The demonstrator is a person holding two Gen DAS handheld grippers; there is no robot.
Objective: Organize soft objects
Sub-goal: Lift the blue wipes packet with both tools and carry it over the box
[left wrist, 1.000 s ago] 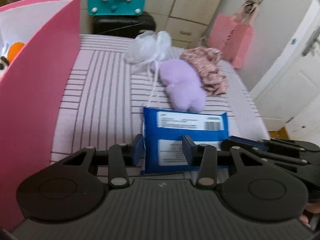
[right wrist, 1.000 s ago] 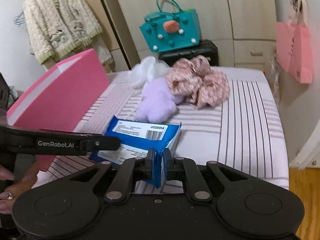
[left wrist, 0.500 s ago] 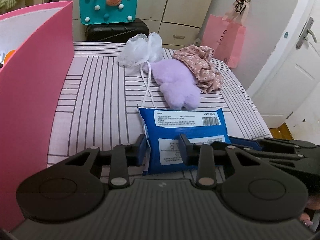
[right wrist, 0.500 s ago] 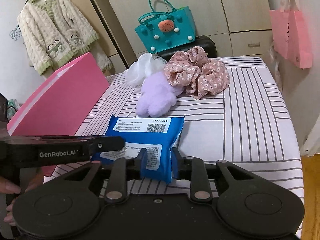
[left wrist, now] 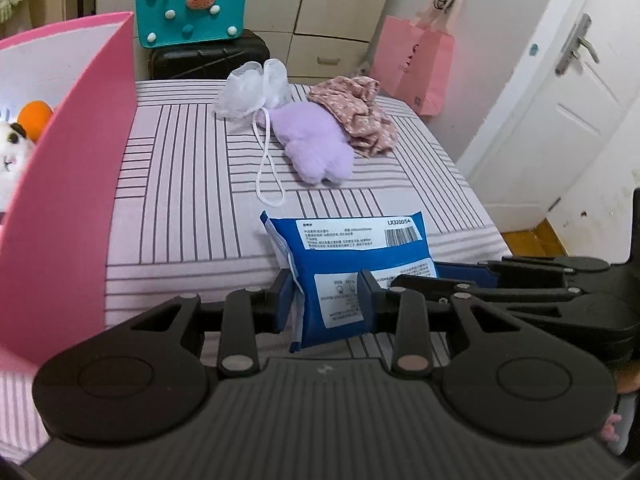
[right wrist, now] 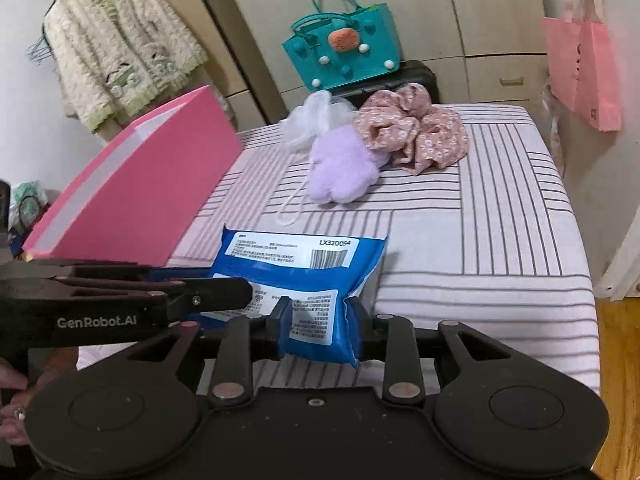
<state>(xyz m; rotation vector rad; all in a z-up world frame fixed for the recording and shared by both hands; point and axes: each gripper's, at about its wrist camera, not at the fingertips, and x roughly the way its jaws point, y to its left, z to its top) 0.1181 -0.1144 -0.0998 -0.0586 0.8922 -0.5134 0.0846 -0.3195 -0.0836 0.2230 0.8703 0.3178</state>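
A blue packet of wipes is held up off the striped bed by two claws at once. The left claw is clamped on the packet's near left part, and the right claw is clamped on its near right corner, the soft plastic bulging between the pads. In the right wrist view the left claw is seen entering from 9 o'clock, its fingers laid along the packet's lower edge.

A second ago the right claw was pinched thin on just the packet's edge; it has since been opened wider and is now closed around a thicker fold — a fuller grip. Over the same second the packet has been raised and tipped more upright, so its white label and barcode face the cameras, and the left claw's spread has been narrowed a little.

This is judged to mean the packet is secured for a carry. A tall pink box stands at 9 o'clock in the left wrist view, a plush toy visible inside — the likely place for soft things. At 12 o'clock, further up the bed, a purple plush, a white mesh pouf and a flowered cloth are left lying, touching one another, not yet sorted.
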